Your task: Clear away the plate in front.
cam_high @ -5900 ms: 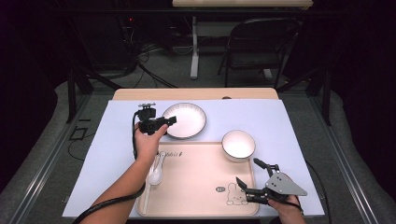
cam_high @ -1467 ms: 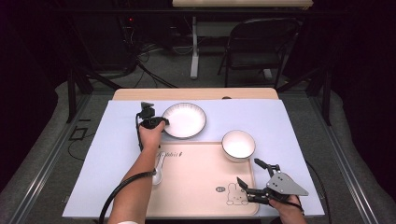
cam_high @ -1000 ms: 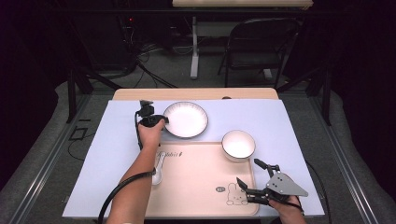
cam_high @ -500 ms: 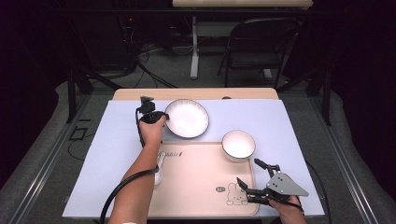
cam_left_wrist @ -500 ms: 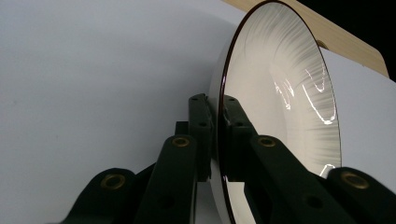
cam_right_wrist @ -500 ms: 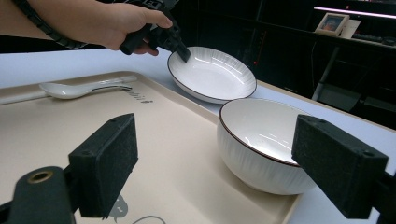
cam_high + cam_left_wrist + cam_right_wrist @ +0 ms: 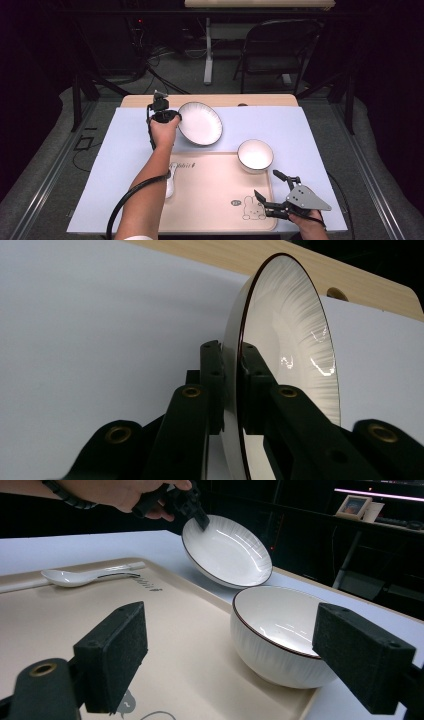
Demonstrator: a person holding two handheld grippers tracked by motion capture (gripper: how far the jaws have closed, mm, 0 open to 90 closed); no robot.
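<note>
The plate (image 7: 200,123) is lifted off the white mat (image 7: 90,175) and tilted, at about 12 o'clock from the tray (image 7: 215,210). The left gripper (image 7: 170,116) holds its rim at 9 o'clock; both jaws press on the rim, one on each face. The bowl (image 7: 255,155) stands at 4 o'clock from the plate, at the tray's far right corner. A spoon (image 7: 170,186) lies on the tray's left side. The right gripper (image 7: 276,192) rests at 5 o'clock of the tray, its jaws wide and holding nothing.

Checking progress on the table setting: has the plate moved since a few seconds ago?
Yes. The plate has tipped up off the white mat, gripped at its rim by the left tongs.
</note>
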